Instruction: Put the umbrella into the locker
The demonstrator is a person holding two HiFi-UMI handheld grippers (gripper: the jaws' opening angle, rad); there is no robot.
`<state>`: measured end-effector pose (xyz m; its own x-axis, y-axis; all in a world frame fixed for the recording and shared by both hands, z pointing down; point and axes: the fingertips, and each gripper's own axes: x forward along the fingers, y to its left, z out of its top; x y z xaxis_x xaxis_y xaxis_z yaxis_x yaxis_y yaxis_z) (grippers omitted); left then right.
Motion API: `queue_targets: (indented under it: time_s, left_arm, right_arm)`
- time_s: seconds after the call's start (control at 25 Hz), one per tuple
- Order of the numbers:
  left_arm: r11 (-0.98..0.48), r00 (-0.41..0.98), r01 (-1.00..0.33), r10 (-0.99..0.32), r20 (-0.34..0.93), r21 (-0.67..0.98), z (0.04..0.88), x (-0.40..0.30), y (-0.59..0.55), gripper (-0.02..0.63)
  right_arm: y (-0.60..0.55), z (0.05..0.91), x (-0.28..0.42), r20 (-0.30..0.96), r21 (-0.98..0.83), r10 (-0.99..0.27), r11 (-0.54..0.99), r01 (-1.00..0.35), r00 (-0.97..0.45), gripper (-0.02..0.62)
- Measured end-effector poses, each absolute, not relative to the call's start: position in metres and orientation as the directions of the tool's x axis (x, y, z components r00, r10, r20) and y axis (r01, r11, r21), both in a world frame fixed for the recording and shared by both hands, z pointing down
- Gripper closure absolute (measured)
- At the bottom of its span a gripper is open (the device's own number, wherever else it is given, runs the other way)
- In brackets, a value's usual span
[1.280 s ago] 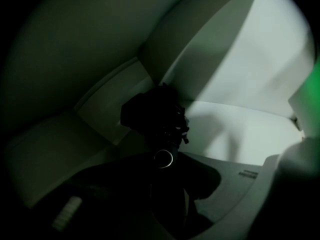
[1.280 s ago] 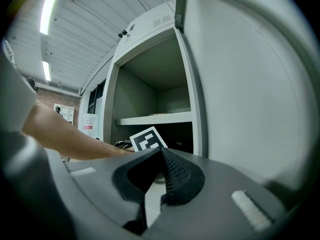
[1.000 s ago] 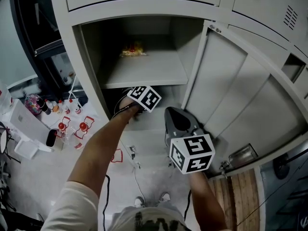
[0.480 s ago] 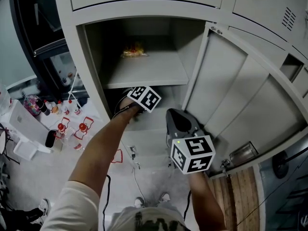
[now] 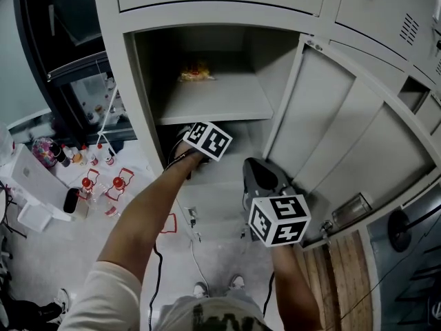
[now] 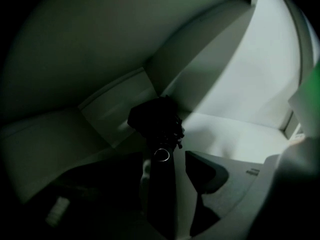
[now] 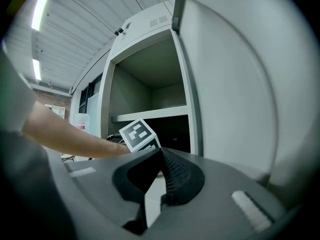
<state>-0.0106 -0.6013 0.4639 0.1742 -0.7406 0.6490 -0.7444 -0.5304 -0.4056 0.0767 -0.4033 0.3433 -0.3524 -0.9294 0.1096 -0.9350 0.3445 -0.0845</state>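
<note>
A black folded umbrella [image 6: 154,120] lies on the floor of the locker's dark lower compartment, its handle [image 6: 161,189] pointing back at me. My left gripper [image 6: 168,160] straddles that handle and its jaws are opening; the right fingertip [image 6: 202,170] stands clear of the handle. In the head view only this gripper's marker cube [image 5: 209,140] shows, under the shelf. My right gripper [image 5: 252,167] hovers outside the locker beside the open door. Its jaw tips [image 7: 160,153] meet with nothing between them.
The locker door [image 5: 324,116] swings open to the right, close to the right gripper. A shelf [image 5: 213,101] above the lower compartment carries a small yellow-red packet [image 5: 195,71]. Bottles and boxes [image 5: 89,178] clutter the floor at the left, and cables [image 5: 193,234] trail below the locker.
Both grippers keep almost the same places. The head view has shifted a little, so the locker sits slightly further right in it.
</note>
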Motion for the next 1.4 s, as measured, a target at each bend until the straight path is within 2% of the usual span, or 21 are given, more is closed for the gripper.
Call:
queue_targets:
  time_s: [0.32, 0.56, 1.04, 1.4]
  left_arm:
    - [-0.566, 0.324, -0.768, -0.747, 0.581, -0.299, 0.433, 0.006, -0.569, 0.322]
    - [-0.621, 0.464, -0.769, -0.706, 0.535, -0.152, 0.411, 0.024, -0.534, 0.322]
    - [-0.663, 0.574, -0.739, -0.712, 0.404, -0.119, 0.358, 0.02, -0.473, 0.324]
    - [-0.638, 0.592, -0.761, -0.757, 0.276, -0.117, 0.326, -0.001, -0.409, 0.422]
  right_arm:
    - [-0.389, 0.342, 0.071, 0.108, -0.09, -0.951, 0.281, -0.956, -0.289, 0.598]
    - [-0.371, 0.336, 0.071, 0.1, -0.086, -0.968, 0.222, -0.971, -0.23, 0.598]
    - [-0.352, 0.328, 0.076, 0.084, -0.085, -0.97, 0.223, -0.971, -0.23, 0.598]
    - [-0.337, 0.322, 0.078, 0.067, -0.091, -0.939, 0.331, -0.939, -0.337, 0.598]
